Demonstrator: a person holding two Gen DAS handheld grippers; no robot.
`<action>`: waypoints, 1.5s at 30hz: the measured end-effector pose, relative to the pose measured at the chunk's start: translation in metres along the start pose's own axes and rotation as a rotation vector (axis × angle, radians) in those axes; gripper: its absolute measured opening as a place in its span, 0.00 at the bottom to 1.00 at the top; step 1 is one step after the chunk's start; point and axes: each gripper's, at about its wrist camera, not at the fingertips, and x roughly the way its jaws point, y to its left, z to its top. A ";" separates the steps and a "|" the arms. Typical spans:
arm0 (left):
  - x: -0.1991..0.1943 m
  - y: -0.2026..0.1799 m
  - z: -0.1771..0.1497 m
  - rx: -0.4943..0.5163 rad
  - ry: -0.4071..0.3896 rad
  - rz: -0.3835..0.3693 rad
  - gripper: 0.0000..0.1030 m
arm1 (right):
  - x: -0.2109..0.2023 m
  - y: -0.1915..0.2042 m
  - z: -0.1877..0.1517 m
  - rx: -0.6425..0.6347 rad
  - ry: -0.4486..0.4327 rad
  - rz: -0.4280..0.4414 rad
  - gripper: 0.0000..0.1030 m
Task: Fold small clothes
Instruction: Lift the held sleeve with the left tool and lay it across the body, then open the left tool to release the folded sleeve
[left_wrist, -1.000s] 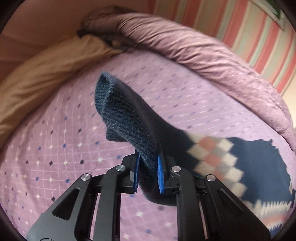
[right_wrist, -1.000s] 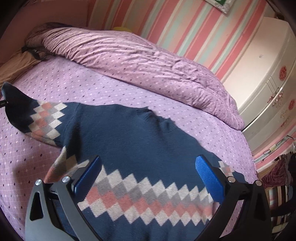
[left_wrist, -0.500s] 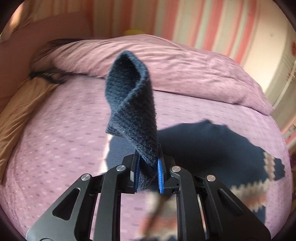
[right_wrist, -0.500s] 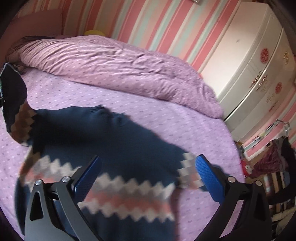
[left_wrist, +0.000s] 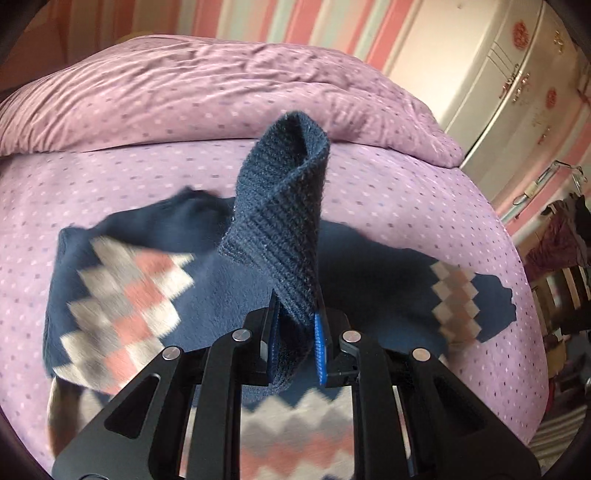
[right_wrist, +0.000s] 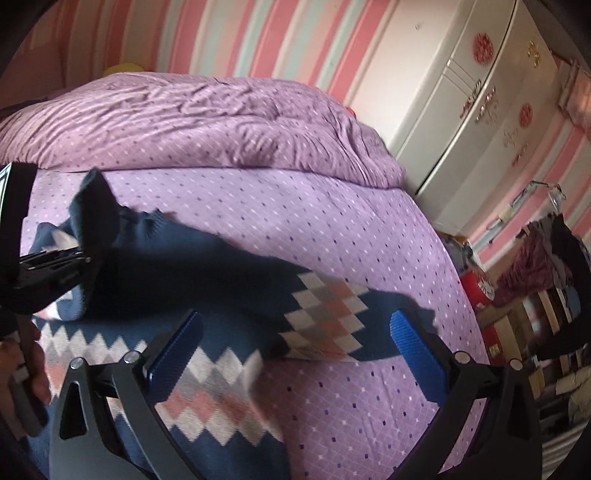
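A home bedroom. A bed (right_wrist: 332, 229) with a lilac diamond-dotted sheet fills most of both views, and a rumpled matching duvet (right_wrist: 207, 122) is heaped along its far edge, from 10 to 1 o'clock. Behind it runs a wall (right_wrist: 236, 37) striped pink, cream and pale green. At 2 o'clock stands a white wardrobe (right_wrist: 480, 110) with red round decals and ornate handles. Clothes (right_wrist: 535, 254) hang at 3 o'clock.
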 end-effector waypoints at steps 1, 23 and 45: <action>0.004 -0.007 0.002 -0.001 0.005 -0.009 0.13 | 0.005 -0.004 -0.002 0.000 0.004 -0.007 0.99; 0.076 -0.063 -0.041 0.185 0.095 0.148 0.70 | 0.050 -0.035 -0.020 0.040 0.034 -0.038 0.99; -0.039 0.113 -0.041 0.088 0.019 0.363 0.88 | 0.149 0.070 -0.018 0.032 0.121 0.348 0.98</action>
